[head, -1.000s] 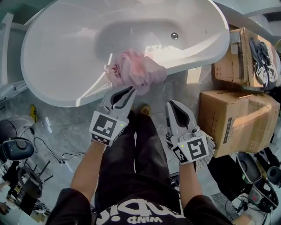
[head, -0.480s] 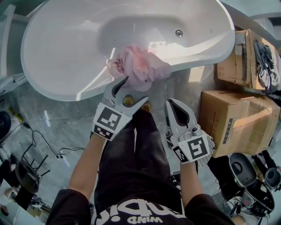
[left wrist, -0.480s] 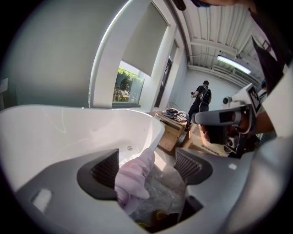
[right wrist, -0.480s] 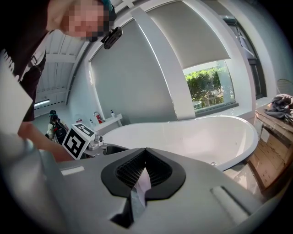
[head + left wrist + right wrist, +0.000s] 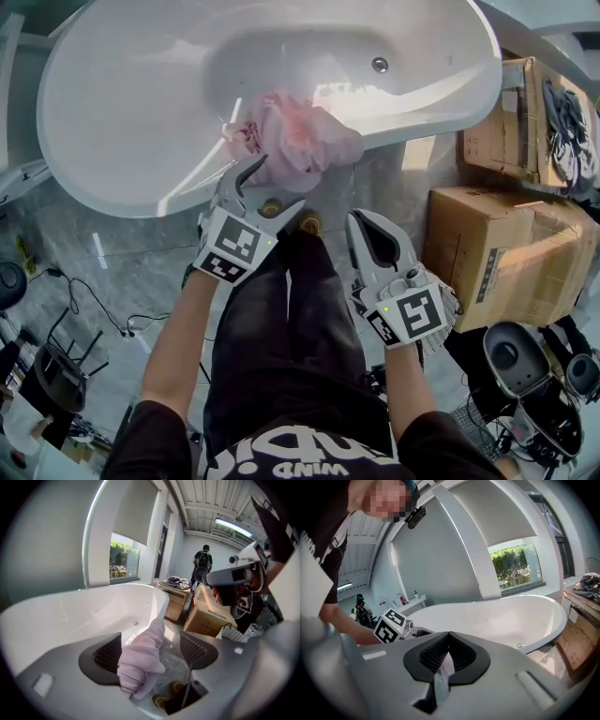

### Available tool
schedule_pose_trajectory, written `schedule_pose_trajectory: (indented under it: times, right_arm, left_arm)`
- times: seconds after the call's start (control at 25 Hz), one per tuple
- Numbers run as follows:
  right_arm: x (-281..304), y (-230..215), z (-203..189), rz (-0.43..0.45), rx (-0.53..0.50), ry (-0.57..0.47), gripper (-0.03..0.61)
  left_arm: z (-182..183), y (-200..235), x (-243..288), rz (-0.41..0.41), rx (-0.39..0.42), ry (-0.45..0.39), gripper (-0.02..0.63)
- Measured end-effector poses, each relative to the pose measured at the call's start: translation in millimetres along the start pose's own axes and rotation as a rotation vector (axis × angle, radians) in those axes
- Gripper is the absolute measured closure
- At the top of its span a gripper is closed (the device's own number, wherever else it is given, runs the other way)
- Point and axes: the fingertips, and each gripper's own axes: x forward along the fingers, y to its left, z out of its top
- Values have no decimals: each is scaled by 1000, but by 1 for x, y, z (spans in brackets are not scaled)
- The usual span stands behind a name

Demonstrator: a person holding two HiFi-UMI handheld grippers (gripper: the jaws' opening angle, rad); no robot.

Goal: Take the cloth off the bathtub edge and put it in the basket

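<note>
A pink cloth (image 5: 302, 139) lies bunched over the near rim of the white bathtub (image 5: 122, 122). My left gripper (image 5: 274, 187) is at the cloth's lower edge. Its jaws have just been opening and now stand wide. In the left gripper view the cloth (image 5: 140, 660) hangs between the pads and against the left one, with a gap to the right pad. My right gripper (image 5: 364, 230) hovers over the floor to the right of the cloth, apart from it. Its pads (image 5: 440, 656) meet with nothing held. A pale woven thing (image 5: 439, 336), perhaps the basket, shows under the right hand.
Two cardboard boxes (image 5: 511, 253) (image 5: 497, 131) stand right of the tub, shoes (image 5: 567, 117) on the far one. My yellow-toed feet (image 5: 309, 223) are at the tub's base. Cables and gear (image 5: 56, 375) lie at the left. A person with a backpack (image 5: 203, 564) stands far off.
The left gripper's jaws went from shut at the cloth's lower edge to wide open, and the gripper sank slightly. The cloth stays on the rim. The right gripper barely moved.
</note>
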Motion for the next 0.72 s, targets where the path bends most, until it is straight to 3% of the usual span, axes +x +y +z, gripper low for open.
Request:
schedule_pose_trajectory:
  times: [0.32, 0.56, 0.72]
  right_arm:
    - [-2, -4, -7, 1, 8, 9, 569]
    - [-4, -4, -13, 0, 15, 19, 569]
    - [-5, -5, -16, -3, 19, 20, 569]
  left_arm:
    - [-34, 11, 33, -3, 78, 92, 245]
    - [-56, 19, 55, -16, 78, 165, 246]
    - [-63, 15, 59, -18, 136, 215, 256]
